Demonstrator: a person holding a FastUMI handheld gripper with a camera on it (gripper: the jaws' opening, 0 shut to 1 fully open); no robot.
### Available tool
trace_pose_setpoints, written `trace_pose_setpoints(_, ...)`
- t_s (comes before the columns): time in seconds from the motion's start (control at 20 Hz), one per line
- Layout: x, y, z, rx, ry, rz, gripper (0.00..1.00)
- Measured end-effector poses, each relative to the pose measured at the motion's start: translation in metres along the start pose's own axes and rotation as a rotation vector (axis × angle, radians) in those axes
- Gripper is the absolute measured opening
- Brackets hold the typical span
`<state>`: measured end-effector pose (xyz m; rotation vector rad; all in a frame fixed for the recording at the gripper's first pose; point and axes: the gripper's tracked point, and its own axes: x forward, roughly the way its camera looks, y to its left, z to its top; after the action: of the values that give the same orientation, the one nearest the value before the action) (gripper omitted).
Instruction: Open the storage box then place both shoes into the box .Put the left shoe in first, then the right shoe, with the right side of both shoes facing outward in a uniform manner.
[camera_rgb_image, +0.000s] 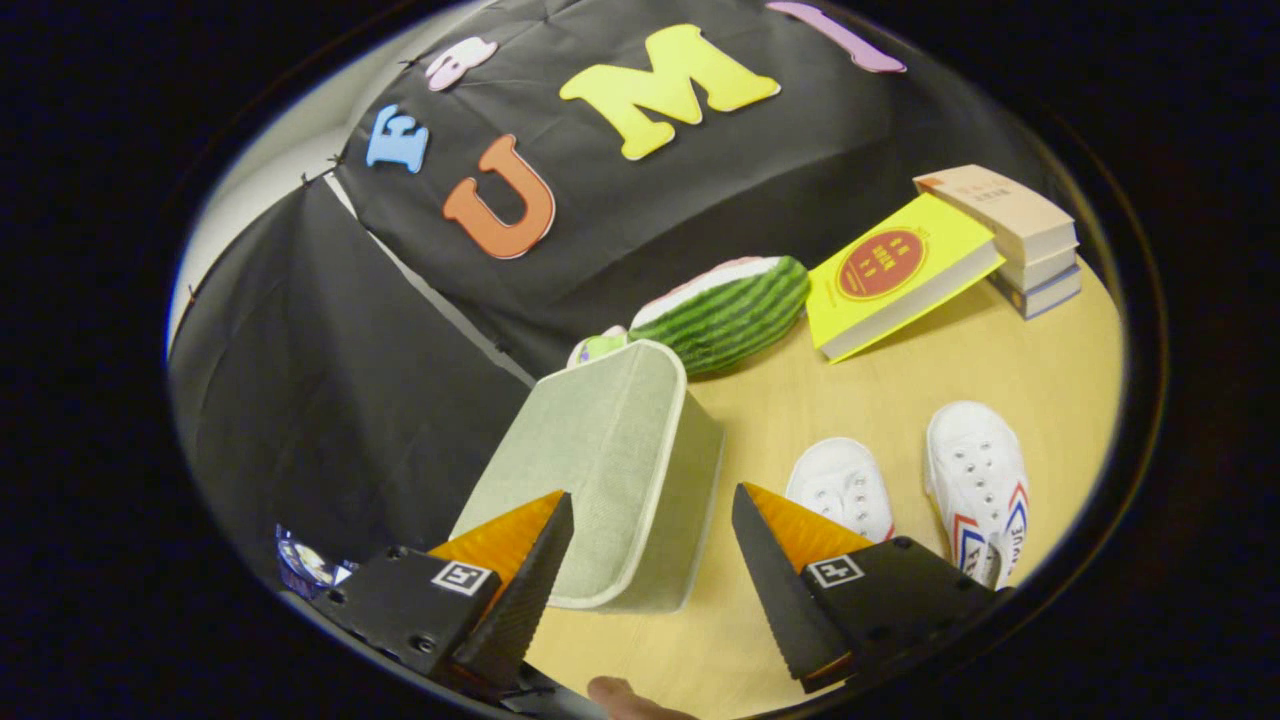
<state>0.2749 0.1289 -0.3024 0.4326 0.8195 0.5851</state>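
Note:
A pale green fabric storage box (600, 470) with white piping stands on the wooden table (1010, 360), its lid down. Its near corner reaches in between my fingers. My gripper (650, 515) is open, one finger (525, 585) over the box's left side, the other finger (790, 590) to the right of it, neither pressing on it. Two white canvas shoes lie right of the box, toes pointing away: the nearer-in shoe (842, 488) is partly hidden behind my right finger, and the outer shoe (978, 485) shows red and blue stripes on its side.
Behind the box lies a watermelon-patterned plush (735, 310). A yellow book (895, 272) leans on a stack of books (1020, 235) at the back right. A fingertip (625, 695) shows beneath the gripper. Black cloth walls close the back and left.

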Motion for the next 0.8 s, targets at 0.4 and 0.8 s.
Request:
trace_pose_setpoints(0.4,0.061,0.014,0.008,0.257,0.174,0.334,0.99)
trace_pose_setpoints(0.8,0.072,0.03,-0.003,0.263,0.251,0.475,0.8)
